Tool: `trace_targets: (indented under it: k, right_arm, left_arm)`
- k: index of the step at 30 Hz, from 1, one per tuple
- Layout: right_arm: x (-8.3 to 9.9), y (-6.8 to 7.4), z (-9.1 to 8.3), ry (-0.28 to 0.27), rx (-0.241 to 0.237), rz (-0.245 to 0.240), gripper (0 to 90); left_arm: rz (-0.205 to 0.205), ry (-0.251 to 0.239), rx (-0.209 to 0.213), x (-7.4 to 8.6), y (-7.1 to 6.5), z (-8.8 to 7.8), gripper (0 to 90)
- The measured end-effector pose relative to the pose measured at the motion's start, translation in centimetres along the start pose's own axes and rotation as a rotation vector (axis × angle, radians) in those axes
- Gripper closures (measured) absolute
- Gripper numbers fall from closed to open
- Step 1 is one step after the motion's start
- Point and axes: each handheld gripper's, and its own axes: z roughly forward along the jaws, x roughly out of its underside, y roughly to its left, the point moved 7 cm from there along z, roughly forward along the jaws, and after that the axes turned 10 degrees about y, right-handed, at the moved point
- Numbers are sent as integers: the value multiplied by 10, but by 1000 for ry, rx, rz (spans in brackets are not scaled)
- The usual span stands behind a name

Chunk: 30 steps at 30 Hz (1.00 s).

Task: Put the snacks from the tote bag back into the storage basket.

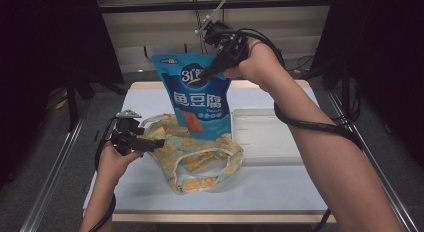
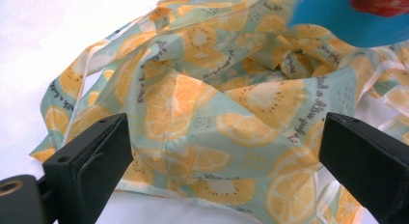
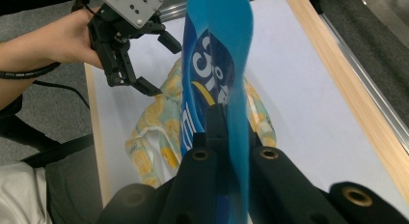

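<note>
The right gripper (image 1: 210, 72), in the upper middle of the high view, is clamped on the top of a blue pouch (image 1: 200, 99). The pouch hangs upright in the middle of the frame, its lower end reaching down to the mouth of the bag (image 1: 200, 152). In the right gripper view the two black jaws rise from the bottom, pressed together with the pouch (image 3: 217, 64) pinched between them.

The bag is thin, printed with orange slices, and lies crumpled on the white desk (image 1: 280, 192) at the lower middle of the high view. The left gripper (image 1: 157, 143), at the lower left, points right at the bag's left edge. Its jaws stand apart: in the left gripper view they sit at the lower left and lower right corners, with the bag (image 2: 217, 108) lying between and beyond them, and the pouch's blue corner (image 2: 337, 21) at the upper right.

A white tray (image 1: 265, 137) rests on the desk just right of the bag.
</note>
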Motion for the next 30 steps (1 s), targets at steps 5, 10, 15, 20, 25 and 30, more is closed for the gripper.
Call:
trace_targets:
  k: [5,10,15,20,25,30]
  right_arm:
    - [12,-3,-3,16,-3,-6,900]
    - [23,-7,-5,28,-4,-1,900]
    - [31,-12,-7,25,-1,4,900]
    - [39,-15,-11,17,-13,-3,900]
    - [47,-19,-20,12,-10,-2,900]
    - [60,-25,-28,10,3,19,900]
  left_arm:
    - [4,2,6,0,-1,0,44]
    - [3,4,1,-1,1,0,44]
    - [-1,-6,1,-1,2,1,45]
    - [4,3,7,-2,-2,2,44]
    - [5,-5,13,-4,-3,2,44]
    - [10,-6,12,-8,-4,3,44]
